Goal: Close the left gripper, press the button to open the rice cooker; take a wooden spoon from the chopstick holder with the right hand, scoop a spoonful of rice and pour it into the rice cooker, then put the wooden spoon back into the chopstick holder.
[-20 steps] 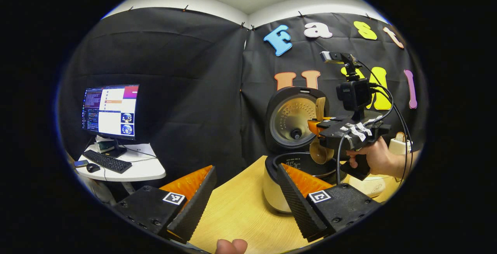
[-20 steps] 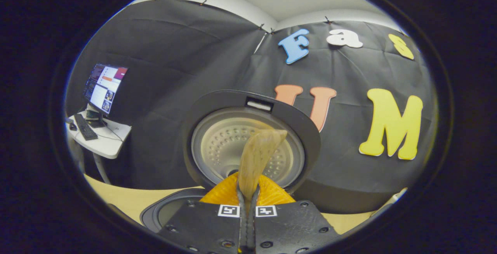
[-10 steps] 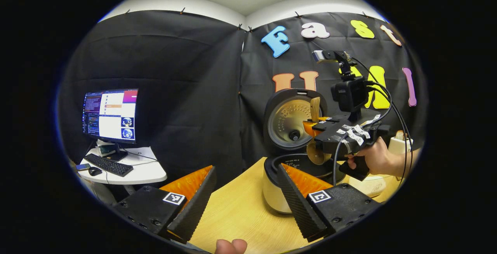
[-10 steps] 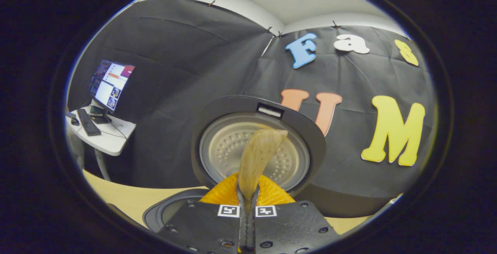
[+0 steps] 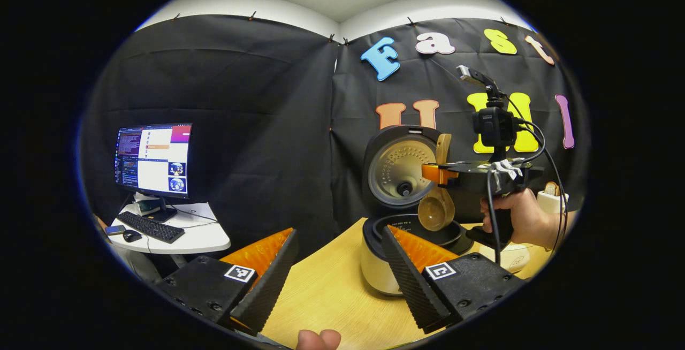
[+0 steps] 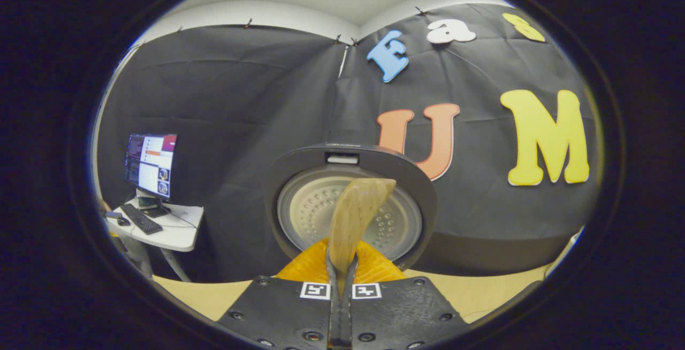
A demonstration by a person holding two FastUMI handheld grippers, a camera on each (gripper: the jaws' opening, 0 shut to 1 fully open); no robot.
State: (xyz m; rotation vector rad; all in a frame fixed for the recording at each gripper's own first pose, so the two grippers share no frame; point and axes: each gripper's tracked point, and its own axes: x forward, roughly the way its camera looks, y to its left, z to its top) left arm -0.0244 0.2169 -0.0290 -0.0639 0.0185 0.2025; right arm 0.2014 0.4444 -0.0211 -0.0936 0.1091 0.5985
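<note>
The rice cooker [image 5: 374, 267] stands on the wooden table with its lid [image 5: 398, 170] raised upright and its dark pot rim [image 5: 415, 221] exposed. My right gripper [image 5: 441, 173] hovers level above the pot, held by a hand [image 5: 514, 216], and is shut on a wooden spoon [image 5: 436, 212]. The spoon hangs bowl down over the pot, its handle pointing up. In the right gripper view, the gripper [image 6: 342, 264] clamps the spoon handle [image 6: 356, 213] in front of the lid [image 6: 299, 216]. My left gripper [image 5: 338, 231] is open and empty, low over the table before the cooker.
A pale holder [image 5: 550, 197] with a wooden piece sticking out and a white container [image 5: 514, 256] sit at the far right behind the hand. A monitor [image 5: 153, 157] and keyboard stand on a small white table [image 5: 198, 237] to the left. Bare tabletop [image 5: 326, 291] lies between my left fingers.
The right gripper has levelled out and tipped its view upward, so the pot rim left the right gripper view. The spoon stays clamped over the pot. The left gripper has barely moved.
</note>
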